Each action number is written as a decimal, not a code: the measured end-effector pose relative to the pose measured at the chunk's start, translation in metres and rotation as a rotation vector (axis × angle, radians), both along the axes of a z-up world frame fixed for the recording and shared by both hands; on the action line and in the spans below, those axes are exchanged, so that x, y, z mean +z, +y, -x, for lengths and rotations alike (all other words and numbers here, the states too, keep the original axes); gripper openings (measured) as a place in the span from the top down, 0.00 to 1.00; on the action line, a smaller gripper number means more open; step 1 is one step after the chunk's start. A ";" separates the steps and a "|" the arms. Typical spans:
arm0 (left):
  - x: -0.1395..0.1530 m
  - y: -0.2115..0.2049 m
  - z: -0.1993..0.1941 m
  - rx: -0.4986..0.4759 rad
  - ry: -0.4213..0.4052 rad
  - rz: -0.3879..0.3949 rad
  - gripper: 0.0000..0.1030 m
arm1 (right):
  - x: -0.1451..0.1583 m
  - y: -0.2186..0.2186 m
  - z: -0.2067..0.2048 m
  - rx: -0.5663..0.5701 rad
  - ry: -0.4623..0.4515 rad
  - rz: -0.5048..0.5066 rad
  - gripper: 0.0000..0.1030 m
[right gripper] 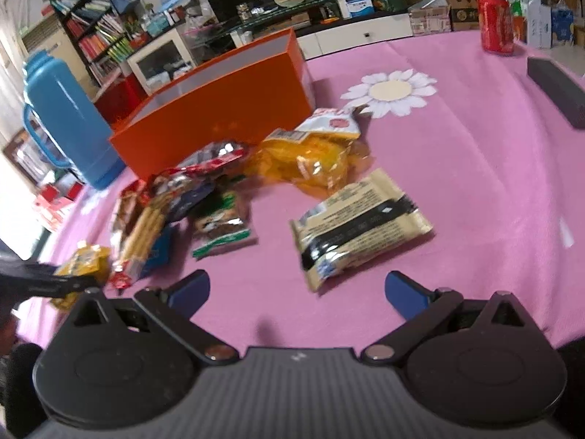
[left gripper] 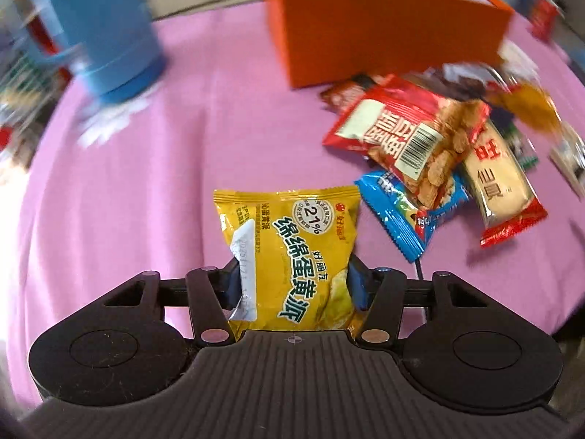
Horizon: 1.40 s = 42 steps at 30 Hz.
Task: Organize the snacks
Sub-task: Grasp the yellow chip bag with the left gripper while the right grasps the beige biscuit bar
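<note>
Where the pink cloth covers the counter (right gripper: 457, 183), we see an orange box (right gripper: 226, 109) standing open at the back, with a blue flask (right gripper: 62, 117) beside it. Snacks lie heaped in front of the box: a red pack (left gripper: 406, 135) with a barcode label, a cream pack (left gripper: 501, 179) reading "仙贝", a blue pack (left gripper: 402, 216) under the red one. Our left gripper (left gripper: 292, 285) has its fingers clenched on a yellow pack (left gripper: 289, 256) printed "绵绵蛋黄派" and "21%". Our right gripper (right gripper: 296, 292) hangs with fingers spread wide, nothing between them, just short of a beige pack (right gripper: 362, 226).
</note>
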<state>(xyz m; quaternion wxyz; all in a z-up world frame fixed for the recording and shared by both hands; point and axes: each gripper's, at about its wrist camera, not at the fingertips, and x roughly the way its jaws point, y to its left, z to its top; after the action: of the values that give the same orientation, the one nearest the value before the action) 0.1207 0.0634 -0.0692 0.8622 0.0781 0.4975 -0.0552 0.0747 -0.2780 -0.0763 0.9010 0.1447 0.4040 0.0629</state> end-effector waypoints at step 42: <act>-0.013 -0.007 0.009 0.102 -0.048 0.072 0.49 | -0.019 0.020 -0.067 0.097 0.036 0.240 0.01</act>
<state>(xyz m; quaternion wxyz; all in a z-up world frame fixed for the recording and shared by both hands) 0.1112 0.0567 -0.0826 0.8777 0.0230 0.4778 -0.0273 0.1413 -0.2583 -0.0949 0.9005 0.0171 0.4311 0.0551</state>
